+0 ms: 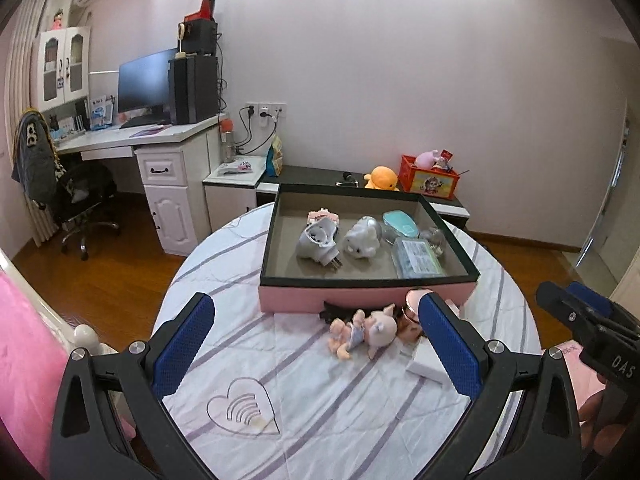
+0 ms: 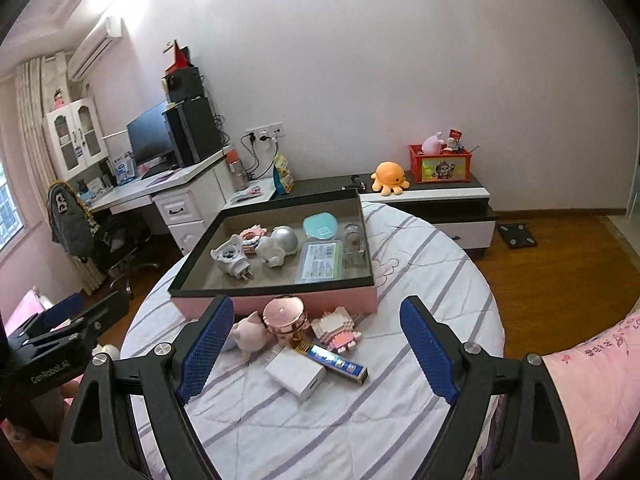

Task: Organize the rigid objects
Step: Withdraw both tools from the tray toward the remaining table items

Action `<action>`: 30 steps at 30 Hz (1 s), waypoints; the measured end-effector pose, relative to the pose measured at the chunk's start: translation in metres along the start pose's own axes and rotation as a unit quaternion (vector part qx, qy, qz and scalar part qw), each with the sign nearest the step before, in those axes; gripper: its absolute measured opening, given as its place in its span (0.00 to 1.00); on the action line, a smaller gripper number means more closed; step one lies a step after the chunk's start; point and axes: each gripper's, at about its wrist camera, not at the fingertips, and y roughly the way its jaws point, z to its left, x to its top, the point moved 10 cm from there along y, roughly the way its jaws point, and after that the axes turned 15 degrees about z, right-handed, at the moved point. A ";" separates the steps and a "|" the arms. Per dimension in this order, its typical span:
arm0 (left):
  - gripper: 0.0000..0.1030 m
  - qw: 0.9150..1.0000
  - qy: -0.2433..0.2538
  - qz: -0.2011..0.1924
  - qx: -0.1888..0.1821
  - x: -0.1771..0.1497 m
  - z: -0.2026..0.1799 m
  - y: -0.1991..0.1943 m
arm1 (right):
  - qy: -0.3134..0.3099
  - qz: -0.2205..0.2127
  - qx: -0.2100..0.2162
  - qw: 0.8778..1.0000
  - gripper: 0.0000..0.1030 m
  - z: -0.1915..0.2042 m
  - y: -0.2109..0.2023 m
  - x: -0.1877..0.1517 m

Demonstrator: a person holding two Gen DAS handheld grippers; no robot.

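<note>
Rigid clutter, a white rectangular plastic charger block (image 2: 295,376) among it, lay before the pink-sided box (image 2: 304,300); both claws, left gripper (image 1: 316,344) and right gripper (image 2: 316,350), gaped empty, and a careless grab risked snagging the soft pink plush pig (image 2: 250,334) beside it.

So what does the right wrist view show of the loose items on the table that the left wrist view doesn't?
Only the right wrist view shows the pink block figure and the blue stick-shaped pack, and the white box whole. Only the left wrist view shows the doll's body and legs, plus the heart print on the cloth. Both show the pink tray with its contents, the rose-gold round piece, and both grippers open and empty.
</note>
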 end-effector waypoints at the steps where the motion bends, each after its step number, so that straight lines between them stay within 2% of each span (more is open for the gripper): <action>1: 1.00 1.000 0.000 -0.001 -0.002 -0.003 -0.001 -0.003 | -0.003 0.000 -0.001 1.000 0.84 0.000 -0.001 -0.002; 15: 1.00 1.000 0.011 -0.024 -0.005 -0.011 -0.015 -0.031 | -0.016 -0.010 0.000 1.000 0.84 0.011 -0.018 -0.011; 30: 1.00 1.000 0.004 -0.009 0.002 -0.024 -0.005 -0.022 | 0.001 -0.003 -0.015 1.000 0.84 -0.005 -0.020 -0.016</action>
